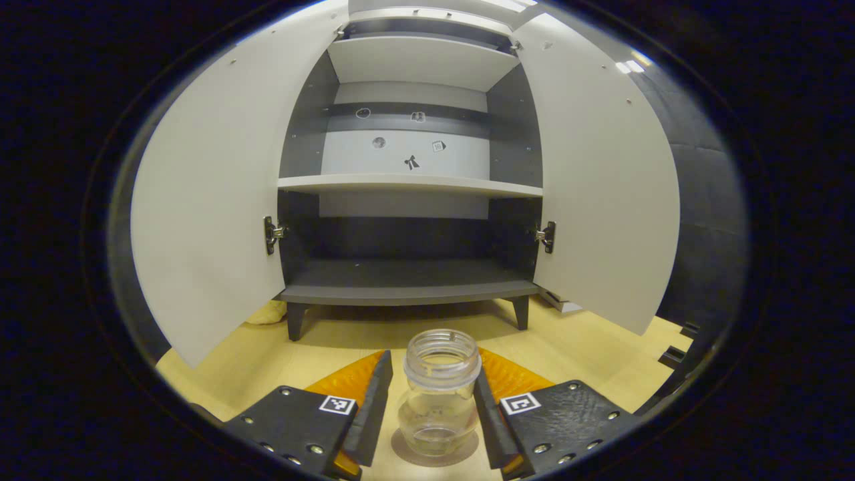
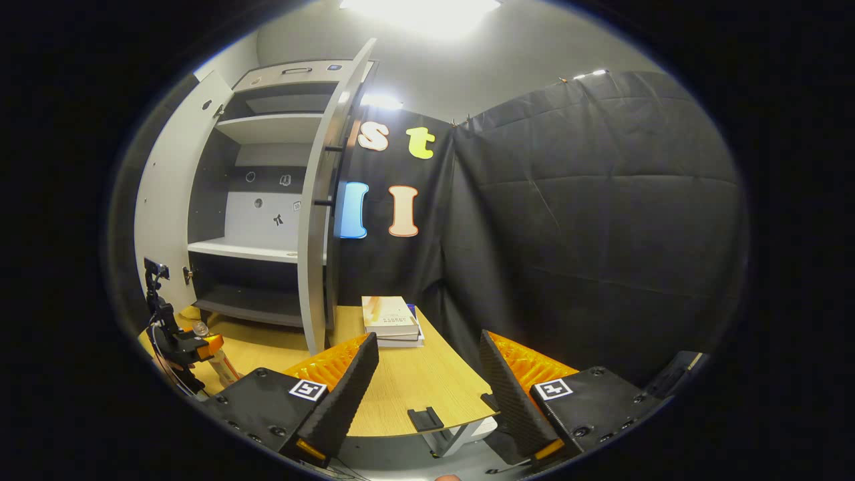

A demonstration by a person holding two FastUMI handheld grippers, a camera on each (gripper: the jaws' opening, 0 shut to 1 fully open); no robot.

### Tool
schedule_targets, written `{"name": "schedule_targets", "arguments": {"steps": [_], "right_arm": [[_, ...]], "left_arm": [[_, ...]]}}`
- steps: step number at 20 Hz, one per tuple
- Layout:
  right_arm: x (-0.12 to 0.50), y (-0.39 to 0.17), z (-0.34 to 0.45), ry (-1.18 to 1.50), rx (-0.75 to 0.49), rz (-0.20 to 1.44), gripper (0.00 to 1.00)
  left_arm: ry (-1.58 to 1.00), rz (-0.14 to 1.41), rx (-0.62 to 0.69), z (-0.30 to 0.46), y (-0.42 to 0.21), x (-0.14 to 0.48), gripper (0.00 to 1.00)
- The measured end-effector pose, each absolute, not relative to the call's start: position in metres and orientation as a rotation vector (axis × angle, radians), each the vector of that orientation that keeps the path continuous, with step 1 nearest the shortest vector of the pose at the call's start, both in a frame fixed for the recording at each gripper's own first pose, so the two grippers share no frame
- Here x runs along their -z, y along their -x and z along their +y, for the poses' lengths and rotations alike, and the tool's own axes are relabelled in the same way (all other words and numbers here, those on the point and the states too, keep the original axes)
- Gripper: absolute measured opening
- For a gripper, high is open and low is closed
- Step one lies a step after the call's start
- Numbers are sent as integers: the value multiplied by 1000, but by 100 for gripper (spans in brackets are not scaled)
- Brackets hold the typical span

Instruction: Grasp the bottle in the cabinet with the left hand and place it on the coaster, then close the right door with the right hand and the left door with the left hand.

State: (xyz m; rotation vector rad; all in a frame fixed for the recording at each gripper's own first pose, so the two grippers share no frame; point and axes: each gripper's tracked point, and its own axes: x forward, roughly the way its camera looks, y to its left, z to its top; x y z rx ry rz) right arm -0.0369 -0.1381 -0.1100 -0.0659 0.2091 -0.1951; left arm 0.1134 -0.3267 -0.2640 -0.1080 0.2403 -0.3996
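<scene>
I have the clear bottle (image 1: 441,394) standing on the round coaster (image 1: 467,454) on the bench (image 1: 588,341), my left gripper (image 1: 427,407) fingers close around it, whether pressing I cannot tell. My right gripper (image 2: 427,381) is wide open and empty; the right door (image 1: 604,180) and left door (image 1: 214,200) are both open, not yet closed.

**Bottle on coaster, cabinet behind with doors open**

Left gripper view: bottle (image 1: 441,394) stands on coaster (image 1: 434,449) on table (image 1: 267,361), between the left gripper (image 1: 431,417) fingers. Cabinet (image 1: 409,187) behind it, left door (image 1: 207,207) and right door (image 1: 604,194) swung outward. Right gripper view: books (image 2: 391,321) on table right of cabinet; right gripper (image 2: 424,394) before the table edge.
</scene>
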Motion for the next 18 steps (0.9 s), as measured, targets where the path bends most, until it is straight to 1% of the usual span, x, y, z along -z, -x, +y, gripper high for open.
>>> {"name": "schedule_targets", "arguments": {"steps": [1, 2, 3, 4, 5, 6, 7, 8, 9, 10, 15, 16, 18], "right_arm": [[107, 36, -137, 64, 190, 200, 97], [104, 34, -137, 60, 183, 194, 94], [102, 33, -137, 54, 177, 189, 94], [99, 32, -137, 44, 170, 183, 97], [96, 31, -137, 32, 164, 175, 97], [92, 28, -137, 20, 159, 169, 94], [88, 26, -138, 6, 155, 164, 94], [85, 23, -138, -9, 146, 160, 94], [80, 19, -138, -25, 134, 154, 97], [74, 15, -138, -38, 123, 147, 94], [49, -9, -144, -84, 90, 109, 94], [45, -15, -144, -94, 86, 100, 97], [34, -27, -145, -108, 81, 83, 97]], "left_arm": [[106, 239, 390, -325, -113, 259, 75], [104, 237, 383, -322, -112, 254, 76], [108, 233, 387, -321, -110, 246, 77], [112, 230, 399, -321, -107, 239, 77], [111, 227, 406, -321, -103, 230, 77], [102, 217, 405, -319, -100, 219, 79], [92, 199, 404, -316, -97, 205, 77], [83, 178, 401, -313, -92, 190, 78], [74, 159, 396, -309, -88, 176, 78], [69, 144, 387, -303, -83, 164, 77], [56, 88, 340, -268, -56, 110, 78], [58, 82, 324, -258, -51, 104, 78], [49, 76, 284, -235, -45, 95, 77]]}}
